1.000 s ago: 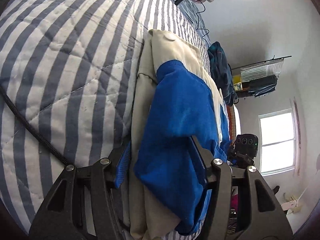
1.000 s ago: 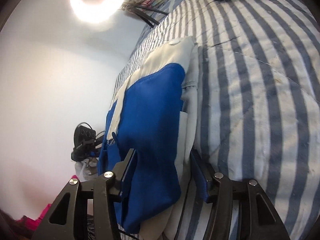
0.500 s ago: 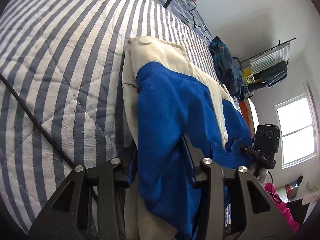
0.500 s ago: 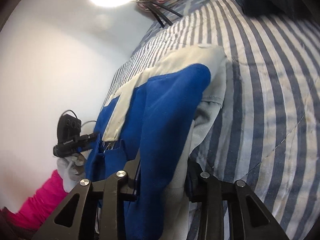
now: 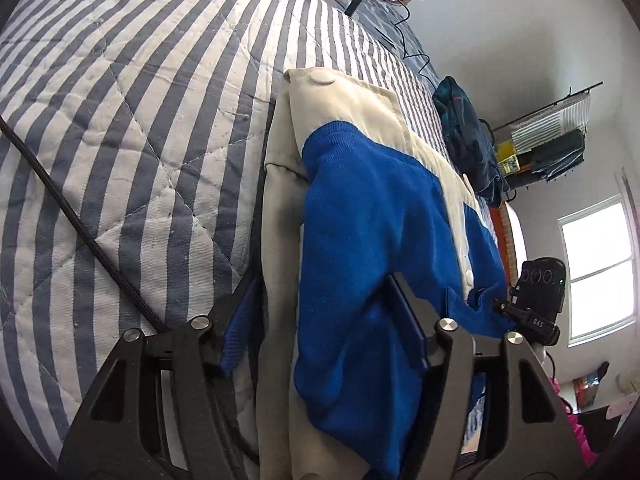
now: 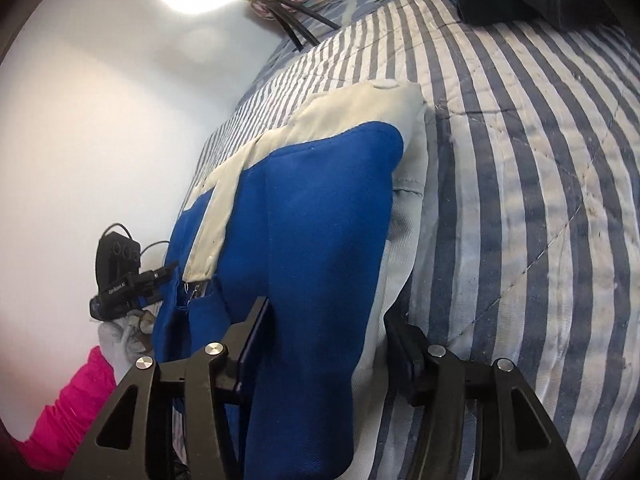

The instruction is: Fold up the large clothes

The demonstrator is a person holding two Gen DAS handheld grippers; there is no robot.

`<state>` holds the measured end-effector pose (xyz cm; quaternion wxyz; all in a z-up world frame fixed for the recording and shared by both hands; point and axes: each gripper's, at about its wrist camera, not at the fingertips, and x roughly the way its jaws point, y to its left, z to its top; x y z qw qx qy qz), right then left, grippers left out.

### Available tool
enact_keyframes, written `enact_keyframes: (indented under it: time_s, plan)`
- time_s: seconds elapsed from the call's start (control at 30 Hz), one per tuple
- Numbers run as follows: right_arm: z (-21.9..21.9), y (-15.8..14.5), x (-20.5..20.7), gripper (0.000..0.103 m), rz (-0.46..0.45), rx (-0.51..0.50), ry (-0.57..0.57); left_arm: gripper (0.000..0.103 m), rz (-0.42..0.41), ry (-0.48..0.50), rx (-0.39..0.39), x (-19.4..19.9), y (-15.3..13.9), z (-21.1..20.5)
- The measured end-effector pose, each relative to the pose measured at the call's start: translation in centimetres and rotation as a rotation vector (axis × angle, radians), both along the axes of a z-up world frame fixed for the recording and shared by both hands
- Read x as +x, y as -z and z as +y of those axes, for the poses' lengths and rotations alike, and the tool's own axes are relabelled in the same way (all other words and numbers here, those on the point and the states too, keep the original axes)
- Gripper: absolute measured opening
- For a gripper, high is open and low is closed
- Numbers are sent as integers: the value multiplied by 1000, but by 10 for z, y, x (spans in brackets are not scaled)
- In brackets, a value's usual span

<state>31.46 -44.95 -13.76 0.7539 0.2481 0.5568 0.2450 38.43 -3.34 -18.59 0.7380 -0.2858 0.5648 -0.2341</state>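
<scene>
Left wrist view: a folded blue and cream garment [image 5: 372, 216] lies on the striped quilt [image 5: 132, 128] of a bed, running away from the camera. A dark cable [image 5: 80, 232] crosses the quilt to its left; a dark teal bundle [image 5: 466, 140] sits far right by the bed's edge, with bare quilt wide on the left. The left gripper [image 5: 324, 328] straddles the garment's near end, fingers opening, cloth between them. In the right wrist view the right gripper [image 6: 328, 344] does likewise, fingers opening, open quilt to its right.
</scene>
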Motion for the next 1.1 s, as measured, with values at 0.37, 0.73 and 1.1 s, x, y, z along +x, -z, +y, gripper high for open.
enact_keyframes:
  time_s: [0.37, 0.73, 1.1]
  plan:
    - [43, -46, -15, 28, -127, -288, -62, 28, -135, 36, 168, -21, -42, -21]
    - [78, -91, -34, 25, -219, -551, -115, 23, -239, 98, 222, -43, -86, -56]
    - [61, -130, -46, 24, -278, -696, -91, 22, -316, 148, 218, -46, -120, -109]
